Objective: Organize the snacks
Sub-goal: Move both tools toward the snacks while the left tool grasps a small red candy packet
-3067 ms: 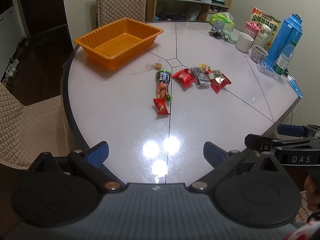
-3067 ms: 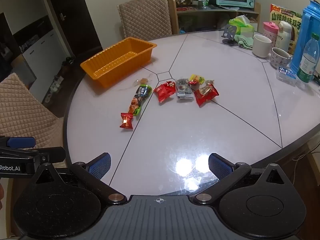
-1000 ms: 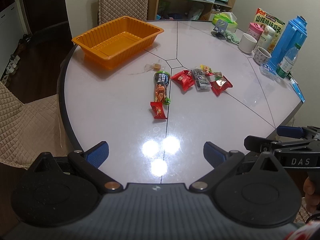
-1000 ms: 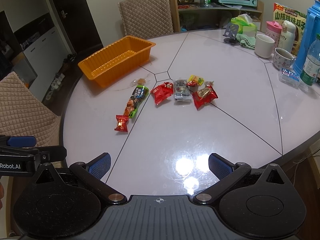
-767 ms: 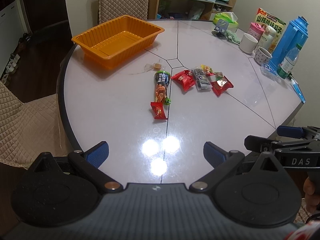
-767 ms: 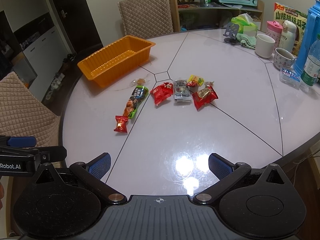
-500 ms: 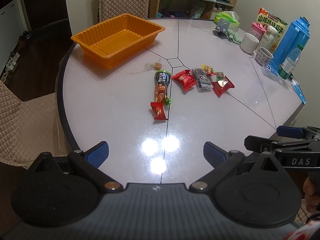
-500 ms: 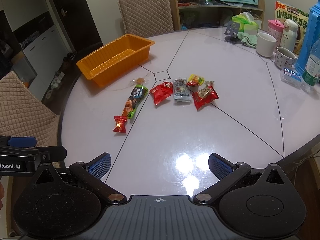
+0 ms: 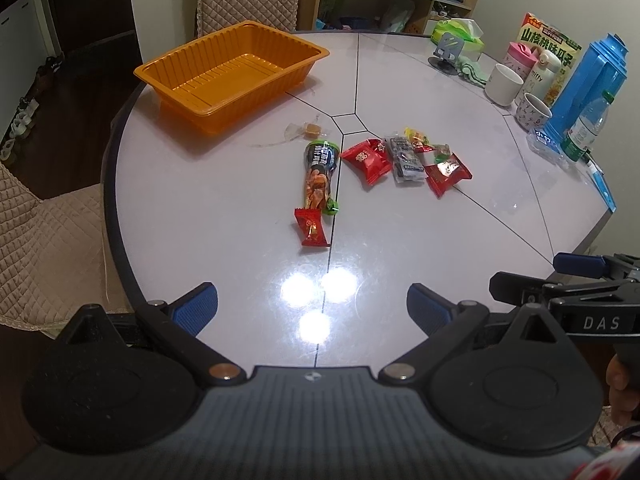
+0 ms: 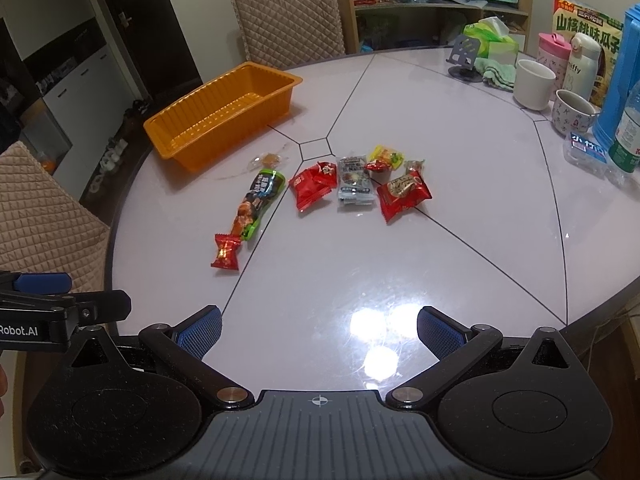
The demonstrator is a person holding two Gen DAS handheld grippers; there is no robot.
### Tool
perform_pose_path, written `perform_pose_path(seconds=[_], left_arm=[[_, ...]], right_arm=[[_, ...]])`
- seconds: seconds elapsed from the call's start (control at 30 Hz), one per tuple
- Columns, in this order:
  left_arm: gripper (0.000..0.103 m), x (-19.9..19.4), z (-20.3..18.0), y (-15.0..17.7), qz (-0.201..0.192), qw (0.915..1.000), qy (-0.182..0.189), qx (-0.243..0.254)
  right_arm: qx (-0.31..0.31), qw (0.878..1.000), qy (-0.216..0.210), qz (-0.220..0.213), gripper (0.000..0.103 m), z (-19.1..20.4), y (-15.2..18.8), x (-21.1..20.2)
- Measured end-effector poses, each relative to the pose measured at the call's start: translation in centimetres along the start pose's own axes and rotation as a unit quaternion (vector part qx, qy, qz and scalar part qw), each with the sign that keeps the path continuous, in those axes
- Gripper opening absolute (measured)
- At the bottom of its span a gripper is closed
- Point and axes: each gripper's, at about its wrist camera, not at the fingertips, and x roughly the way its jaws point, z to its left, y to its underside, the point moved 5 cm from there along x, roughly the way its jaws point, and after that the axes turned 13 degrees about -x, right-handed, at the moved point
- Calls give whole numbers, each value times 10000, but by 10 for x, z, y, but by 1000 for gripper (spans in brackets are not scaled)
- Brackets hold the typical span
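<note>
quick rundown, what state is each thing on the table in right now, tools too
orange tray: empty, upright
long snack pack: lying flat on the table
small red candy: wrapped, touching the long pack's end
water bottle: upright, capped
white mug: upright
left tool: open, holding nothing
right tool: open, holding nothing

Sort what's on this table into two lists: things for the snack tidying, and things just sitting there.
For the job:
orange tray, empty
long green snack pack
red candy
red packets
grey packet
loose toffee

Just lying about:
white mug
patterned cup
blue flask
water bottle
tissue box
</note>
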Motion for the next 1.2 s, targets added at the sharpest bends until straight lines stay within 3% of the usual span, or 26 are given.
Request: perform_pose_path(seconds=[0.57,0.83,1.2], left_arm=[[101,48,-24,-17,269,9995,-7,-186],[100,75,-23,-26,85,9995,-109,-291],[86,120,-16,-30,-162,9992,-353,-131]], right_arm=[[69,9999,-41,126,103,-50,-10,26],[71,9999,-78,88,103,-74,-18,47],[165,9997,-173,53,103,-98,-24,75]])
